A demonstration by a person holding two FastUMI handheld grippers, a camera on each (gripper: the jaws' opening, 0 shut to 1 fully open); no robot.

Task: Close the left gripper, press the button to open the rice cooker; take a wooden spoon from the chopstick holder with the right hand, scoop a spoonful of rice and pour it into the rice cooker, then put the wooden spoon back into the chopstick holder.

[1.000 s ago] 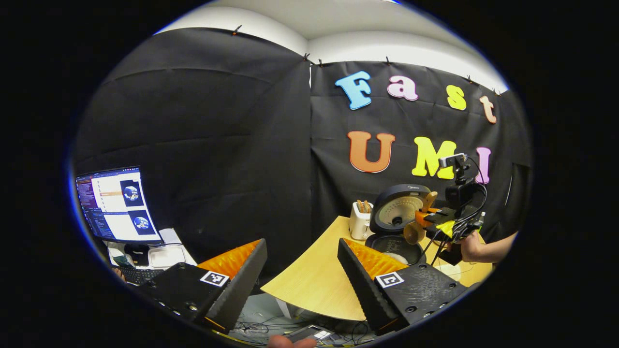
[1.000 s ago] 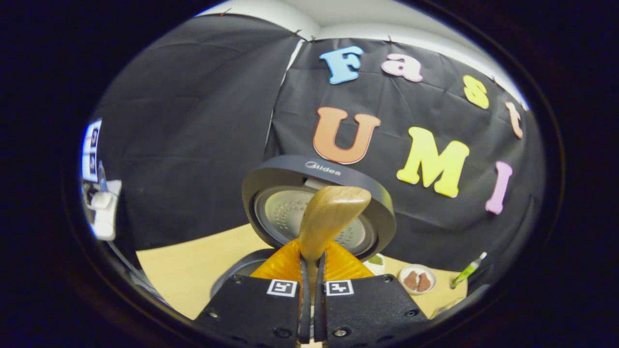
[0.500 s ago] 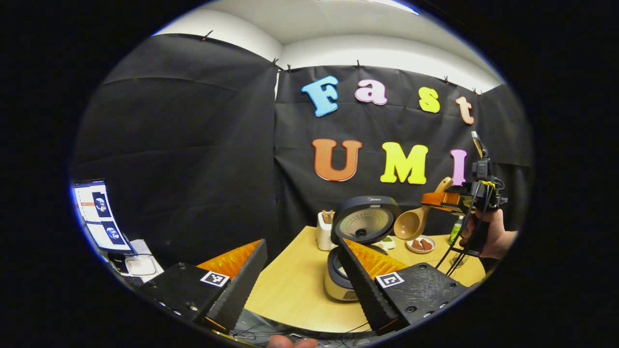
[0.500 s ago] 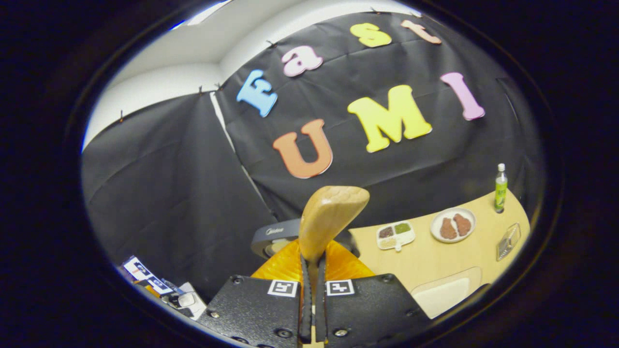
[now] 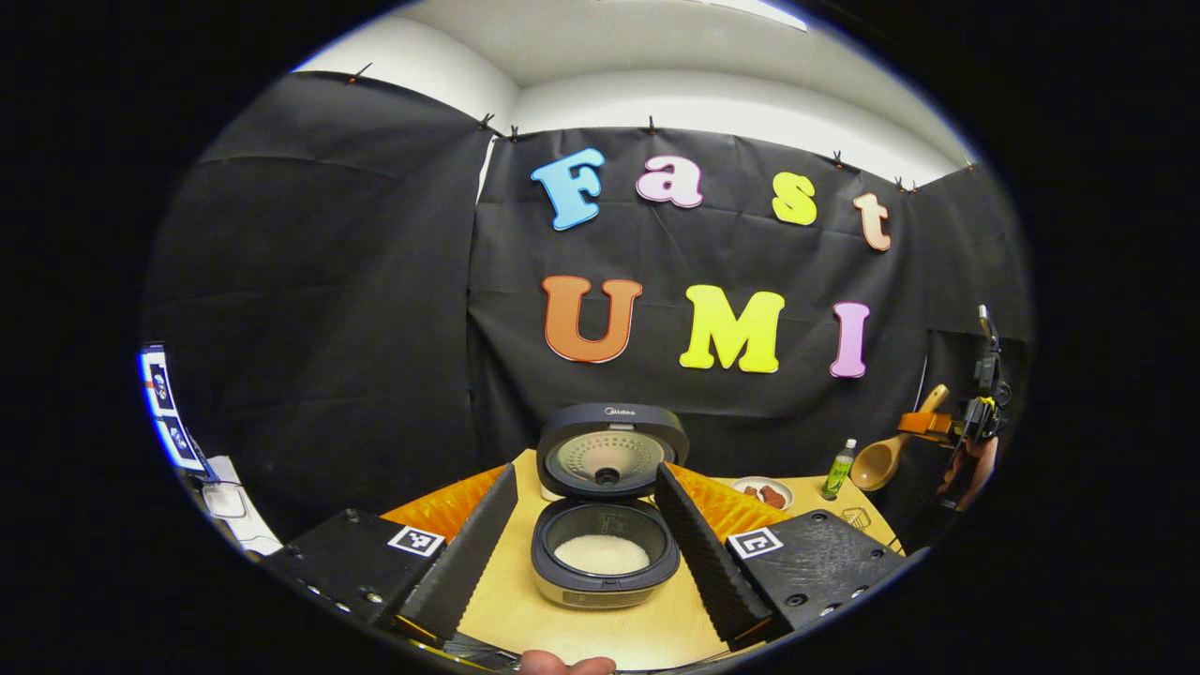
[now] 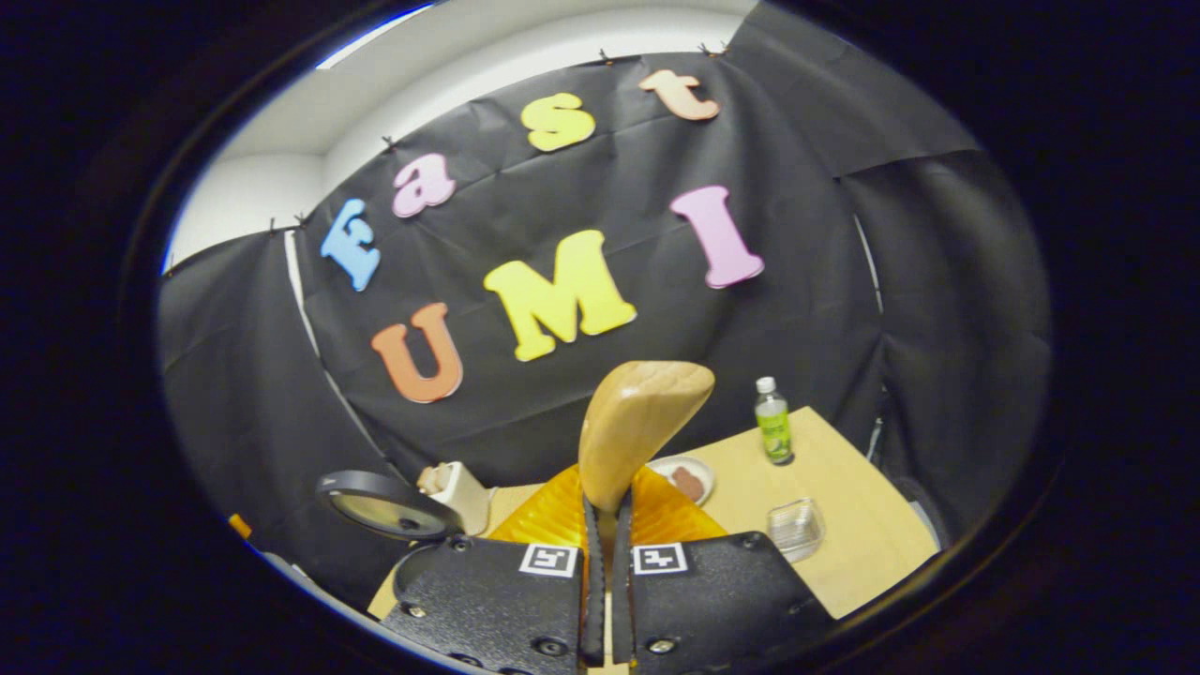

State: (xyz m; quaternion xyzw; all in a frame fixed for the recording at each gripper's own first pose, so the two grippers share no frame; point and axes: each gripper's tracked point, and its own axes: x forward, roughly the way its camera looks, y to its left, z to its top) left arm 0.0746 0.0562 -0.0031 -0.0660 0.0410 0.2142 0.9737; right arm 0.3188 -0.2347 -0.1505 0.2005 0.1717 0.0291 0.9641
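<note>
1. Right hand-held gripper (image 6: 606,562) has its jaws nearly together, clamped on the handle of the wooden spoon (image 6: 642,422), which stands up at the centre of the right gripper view.
2. Left hand-held gripper (image 5: 586,553) is spread wide and holds nothing; the rice cooker (image 5: 605,562) sits between its fingers in the lower middle of the frame.
3. The cooker's lid (image 5: 611,452) stands up and white rice shows in the pot, so the pour looks done; returning the spoon is probably the step in hand.
4. In the left gripper view the spoon's bowl (image 5: 877,464) hangs at the right edge, well apart from the cooker.
5. The chopstick holder (image 6: 459,492) stands at lower left of the right gripper view, just beside the cooker lid, on the worktop (image 6: 844,525).
6. To do it well: swing across above the raised lid, bring the spoon upright over the holder's mouth, lower it in, and only then let the jaws part.
7. Which end should go in first cannot be told.
</note>
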